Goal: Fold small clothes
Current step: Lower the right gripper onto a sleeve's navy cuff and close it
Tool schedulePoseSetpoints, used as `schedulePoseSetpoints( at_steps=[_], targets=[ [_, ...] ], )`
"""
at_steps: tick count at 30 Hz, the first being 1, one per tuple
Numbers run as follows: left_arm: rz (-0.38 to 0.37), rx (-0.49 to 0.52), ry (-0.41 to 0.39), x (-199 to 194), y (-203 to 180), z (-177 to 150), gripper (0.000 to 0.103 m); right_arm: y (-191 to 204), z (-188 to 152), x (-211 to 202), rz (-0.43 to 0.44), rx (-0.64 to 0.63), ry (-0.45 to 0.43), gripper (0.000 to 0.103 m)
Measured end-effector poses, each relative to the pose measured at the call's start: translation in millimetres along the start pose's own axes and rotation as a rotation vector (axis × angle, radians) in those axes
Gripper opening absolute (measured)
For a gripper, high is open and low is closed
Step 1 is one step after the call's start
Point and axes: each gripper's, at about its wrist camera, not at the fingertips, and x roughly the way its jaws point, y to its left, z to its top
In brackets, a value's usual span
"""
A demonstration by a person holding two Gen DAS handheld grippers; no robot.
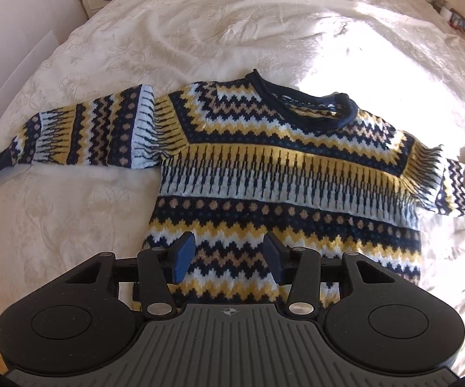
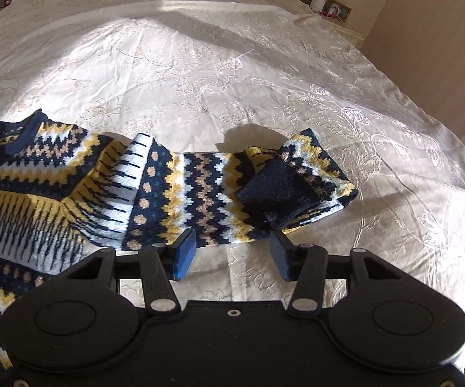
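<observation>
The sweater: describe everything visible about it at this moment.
The sweater is a knitted pullover in navy, yellow, white and tan zigzag, dot and spike bands, with a rolled navy collar. It lies flat, front up, on the cream embroidered bedspread. One sleeve stretches straight out; the other sleeve has its cuff end folded back over itself. Both grippers, left gripper and right gripper, are open, gripping nothing.

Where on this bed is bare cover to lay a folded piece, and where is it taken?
Free: the wide bedspread beyond the sweater's collar, and the patch past the doubled-back right cuff toward the bed edge. A smaller patch lies below the left sleeve. Crowded: the middle, covered by the sweater, with both open grippers over it.
</observation>
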Motion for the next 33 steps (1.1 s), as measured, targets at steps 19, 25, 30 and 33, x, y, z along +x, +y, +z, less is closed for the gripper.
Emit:
schedulePoseSetpoints(
  at_steps=[19, 25, 30, 33],
  targets=[
    [0.094, -0.017, 0.059, 9.0, -78.5, -10.0, 0.046, -5.0, -3.8, 87.5, -0.104, -0.282, -0.058, 0.056],
    [0.090, -0.017, 0.055, 8.3, -88.1, -8.9, 0.046, -28.8, 0.9, 87.7, 0.053, -0.253, -0.050, 0.019],
    [0.076, -0.010, 0.049, 7.3, -90.1, -12.3, 0.046, -70.1, 10.0, 74.7, 0.173, -0.019, -0.042, 0.012],
    [0.056, -0.007, 0.052, 8.3, -86.8, -15.9, 0.046, -88.5, 12.7, 62.1, 0.210, 0.060, -0.071, 0.012]
  ],
)
